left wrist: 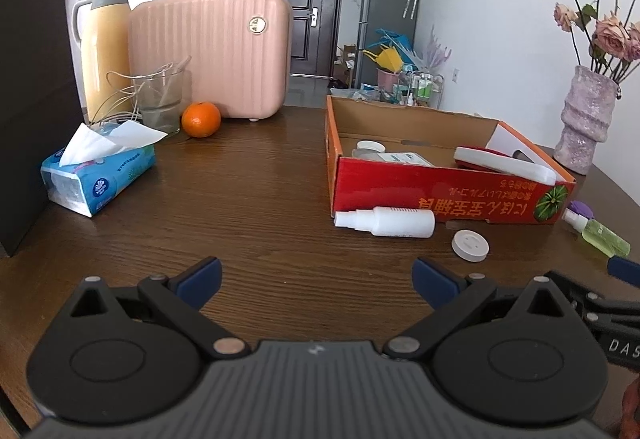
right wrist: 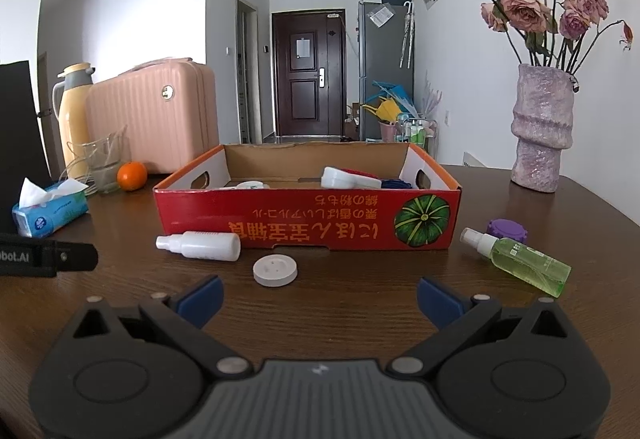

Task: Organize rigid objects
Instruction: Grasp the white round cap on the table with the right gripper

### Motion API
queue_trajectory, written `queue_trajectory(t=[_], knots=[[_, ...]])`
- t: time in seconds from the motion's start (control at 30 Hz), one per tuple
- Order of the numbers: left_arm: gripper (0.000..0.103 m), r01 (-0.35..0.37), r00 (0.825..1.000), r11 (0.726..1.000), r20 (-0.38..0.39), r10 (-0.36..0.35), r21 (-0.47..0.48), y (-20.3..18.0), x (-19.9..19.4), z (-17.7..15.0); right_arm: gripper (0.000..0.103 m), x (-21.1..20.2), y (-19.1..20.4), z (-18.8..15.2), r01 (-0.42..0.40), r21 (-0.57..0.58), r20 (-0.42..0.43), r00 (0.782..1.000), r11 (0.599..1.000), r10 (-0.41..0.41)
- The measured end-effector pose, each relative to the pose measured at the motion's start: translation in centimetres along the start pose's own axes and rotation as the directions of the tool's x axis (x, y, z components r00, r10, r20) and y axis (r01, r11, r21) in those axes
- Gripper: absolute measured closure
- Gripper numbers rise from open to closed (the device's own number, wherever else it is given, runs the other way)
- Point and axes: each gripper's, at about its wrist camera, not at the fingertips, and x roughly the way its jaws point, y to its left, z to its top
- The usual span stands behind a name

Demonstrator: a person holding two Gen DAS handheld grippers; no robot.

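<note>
White bottle (right wrist: 199,246), round cap (right wrist: 275,270) and green bottle (right wrist: 520,261) lying mid-frame before red box (right wrist: 304,225); left gripper (left wrist: 318,281) and right gripper (right wrist: 319,299) spread apart, empty, at lower frame.

Left gripper (left wrist: 317,282) and right gripper (right wrist: 319,302) both gape wide, empty

Both wrist views look low across the table (left wrist: 280,179), sharing the red box (right wrist: 304,223).
</note>
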Motion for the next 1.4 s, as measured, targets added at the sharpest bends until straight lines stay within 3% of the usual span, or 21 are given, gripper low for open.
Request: queue_trajectory(t=[0.13, 0.73, 1.17, 1.4], knots=[[0.0, -0.007, 1.0, 1.0, 0.004, 0.007, -0.015, 0.4, 0.0, 0.2, 0.0, 0.5, 0.3, 0.2, -0.051, 0.01, -0.024, 0.998, 0.999, 0.051], [0.0, -0.053, 0.999, 0.997, 0.008, 0.053, -0.064, 3.5, 0.6, 1.1, 0.006, 5.0, 2.3, 2.4, -0.024, -0.057, -0.071, 0.997, 0.998, 0.02], [0.0, -0.049, 0.998, 0.996, -0.041, 0.046, -0.075, 5.5, 3.3, 2.2, 0.012, 9.3, 3.4, 3.0, -0.001, -0.091, -0.126, 0.992, 0.996, -0.01], [0.0, -0.039, 0.998, 0.998, -0.05, 0.036, -0.048, 5.3, 4.1, 2.3, 0.022, 11.5, 3.1, 2.8, 0.003, -0.068, -0.181, 0.983, 0.998, -0.015]])
